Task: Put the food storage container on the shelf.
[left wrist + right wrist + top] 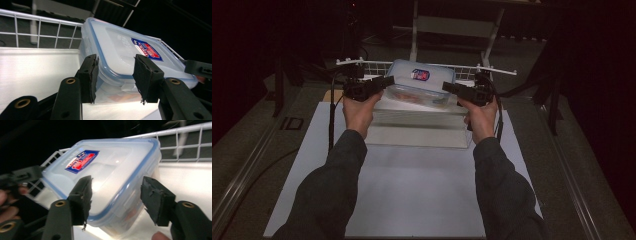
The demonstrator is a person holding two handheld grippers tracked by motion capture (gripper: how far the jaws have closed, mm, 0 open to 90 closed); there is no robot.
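Observation:
A clear plastic food box [422, 82] with a blue-rimmed lid and a red and blue label sits tilted over a white tray, something orange inside. My left gripper [388, 81] is at its left end and my right gripper [446, 87] at its right end. In the left gripper view the box [120, 47] has its near rim between the open jaws of the left gripper [116, 60]. In the right gripper view the right gripper [117, 182] is open astride a corner of the box [107, 167]. Whether any pad touches the box I cannot tell.
A white wire rail [362, 62] runs behind the box. The white tray [412, 125] lies on a pale sheet [412, 190] that covers the table. A metal frame [452, 25] stands farther back. The surroundings are dark.

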